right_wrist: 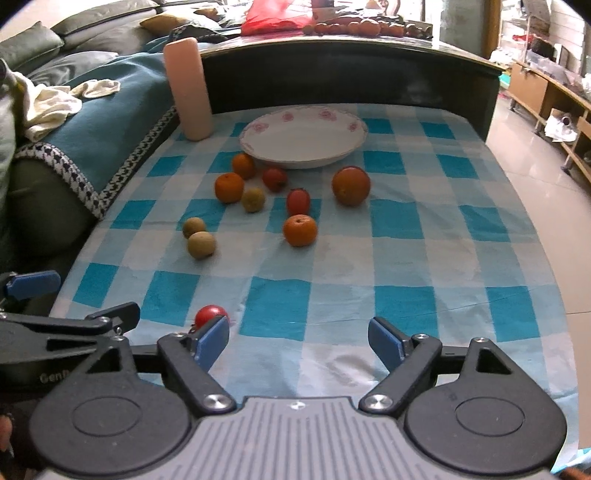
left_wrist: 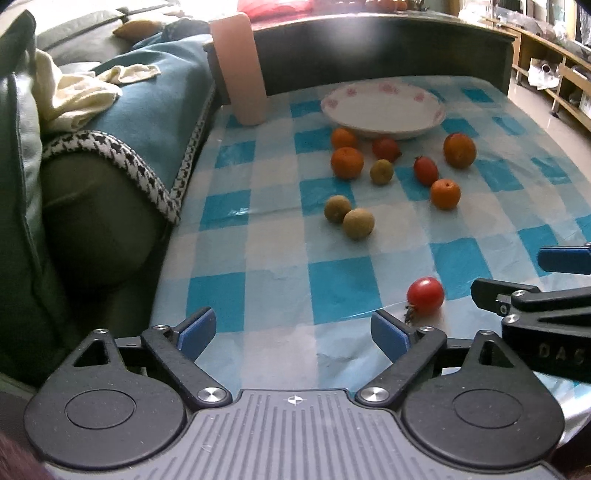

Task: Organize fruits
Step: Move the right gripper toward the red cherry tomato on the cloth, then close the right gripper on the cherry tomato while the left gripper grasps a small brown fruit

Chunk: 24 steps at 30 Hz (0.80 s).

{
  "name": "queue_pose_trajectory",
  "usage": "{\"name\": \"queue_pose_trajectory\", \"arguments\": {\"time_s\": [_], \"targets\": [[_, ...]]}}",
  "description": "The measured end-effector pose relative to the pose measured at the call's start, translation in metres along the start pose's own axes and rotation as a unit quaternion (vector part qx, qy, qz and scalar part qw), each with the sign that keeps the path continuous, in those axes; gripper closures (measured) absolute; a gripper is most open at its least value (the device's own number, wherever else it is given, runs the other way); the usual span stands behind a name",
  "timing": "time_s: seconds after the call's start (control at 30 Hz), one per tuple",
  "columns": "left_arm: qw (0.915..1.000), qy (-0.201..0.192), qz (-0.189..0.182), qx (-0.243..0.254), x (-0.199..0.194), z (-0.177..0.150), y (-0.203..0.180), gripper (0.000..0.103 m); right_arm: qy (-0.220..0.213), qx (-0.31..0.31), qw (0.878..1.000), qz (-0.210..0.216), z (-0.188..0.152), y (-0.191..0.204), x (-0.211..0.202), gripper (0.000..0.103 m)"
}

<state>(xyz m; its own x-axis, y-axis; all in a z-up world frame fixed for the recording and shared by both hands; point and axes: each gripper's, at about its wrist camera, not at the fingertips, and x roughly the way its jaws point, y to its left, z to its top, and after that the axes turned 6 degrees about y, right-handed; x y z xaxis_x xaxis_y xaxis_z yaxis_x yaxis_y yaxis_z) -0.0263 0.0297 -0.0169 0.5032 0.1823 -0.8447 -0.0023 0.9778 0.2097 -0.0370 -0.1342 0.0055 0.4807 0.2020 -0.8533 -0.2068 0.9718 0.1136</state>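
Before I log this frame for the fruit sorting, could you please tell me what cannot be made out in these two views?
- Near tomato: right view, lower half hidden behind the right claw's left finger.
- Fruit row on the far counter: right view, too small to identify; left view, washed out by glare.
- Right claw: left view, cut off by the right edge.
- Plate: its underside is unseen.
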Motion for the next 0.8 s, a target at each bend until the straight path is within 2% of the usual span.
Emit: {"name": "queue_pose_trajectory", "arguments": {"time_s": [0.17,0.43,0.6,0.7,0.8], "targets": [[0.9997,0.014,0.008,-0.02,0.0,-0.003,0.011,0.01,-0.001,-0.043,0.999,0.014,-0.001,0.016,0.006,0.024],[0.9982,0.033,-0.008,-0.049,-0.001,-0.006,0.024,0.01,0.022,-0.075,0.993,0.083,0.011,0.027,0.019,0.034],[0.9983,0.036,-0.002,-0.047,0.001,-0.007,0.023,0.009,0.048,-0.1,0.989,0.095,0.016,0.035,0.036,0.04],[0.998,0.037,-0.004,-0.051,0.002,-0.006,0.023,0.01,0.066,-0.107,0.987,0.103,0.016,0.037,0.047,0.049],[0.9982,0.033,-0.011,-0.049,0.003,-0.004,0.022,0.01,0.065,-0.119,0.985,0.103,0.016,0.042,0.055,0.056]]}}
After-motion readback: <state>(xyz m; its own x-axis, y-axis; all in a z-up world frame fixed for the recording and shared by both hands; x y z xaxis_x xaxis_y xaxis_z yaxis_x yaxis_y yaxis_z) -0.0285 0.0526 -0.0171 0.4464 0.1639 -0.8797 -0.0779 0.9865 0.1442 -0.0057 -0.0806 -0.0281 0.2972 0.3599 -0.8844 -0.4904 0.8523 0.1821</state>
